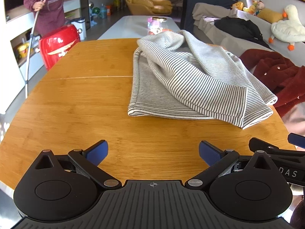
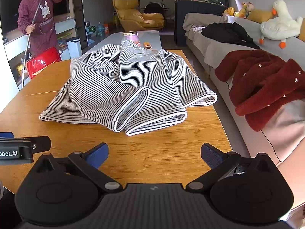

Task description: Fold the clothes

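Note:
A grey-and-white striped garment (image 1: 183, 80) lies loosely bunched on the wooden table (image 1: 76, 99), toward its right side. The right wrist view shows the same striped garment (image 2: 124, 87) with two open sleeve or leg ends facing me. My left gripper (image 1: 153, 153) hovers open over bare wood near the table's front edge, a short way in front of the cloth. My right gripper (image 2: 154, 155) stands open too, just before the garment's near hem, holding nothing. Each gripper shows at the edge of the other's view.
A dark red fluffy coat (image 2: 266, 87) lies on the grey sofa (image 2: 219, 53) to the right, with a black garment (image 2: 226, 32) and a plush goose (image 2: 280, 24) further back. A glass jar (image 1: 157, 25) stands beyond the cloth. A person (image 2: 40, 19) with a mop and a red object (image 1: 59, 45) are at the left.

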A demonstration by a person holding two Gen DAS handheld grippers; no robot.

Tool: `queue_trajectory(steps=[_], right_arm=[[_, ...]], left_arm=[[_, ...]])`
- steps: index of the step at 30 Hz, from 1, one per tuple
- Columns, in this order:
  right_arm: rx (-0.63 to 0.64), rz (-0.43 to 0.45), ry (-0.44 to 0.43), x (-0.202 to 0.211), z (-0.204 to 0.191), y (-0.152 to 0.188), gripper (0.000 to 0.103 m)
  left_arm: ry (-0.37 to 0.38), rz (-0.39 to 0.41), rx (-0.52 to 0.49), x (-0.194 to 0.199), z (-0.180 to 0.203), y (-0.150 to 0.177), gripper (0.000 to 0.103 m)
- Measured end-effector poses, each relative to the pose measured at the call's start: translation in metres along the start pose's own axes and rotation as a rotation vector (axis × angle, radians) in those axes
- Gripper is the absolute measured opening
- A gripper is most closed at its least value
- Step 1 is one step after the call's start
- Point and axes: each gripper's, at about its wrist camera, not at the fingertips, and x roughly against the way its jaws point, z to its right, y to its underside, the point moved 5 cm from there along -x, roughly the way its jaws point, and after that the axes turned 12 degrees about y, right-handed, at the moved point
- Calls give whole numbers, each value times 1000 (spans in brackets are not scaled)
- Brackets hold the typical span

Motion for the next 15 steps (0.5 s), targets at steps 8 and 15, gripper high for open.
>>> queue_trajectory(steps=[8,15], right_arm=[[-20,-12,-10,-3,2,4,103],[18,-51,7,-18,-4,9,103]], left_arm=[[-31,-65,-18,-16,-3,4,103],[-70,-81,-13,-17,-7,18,103]])
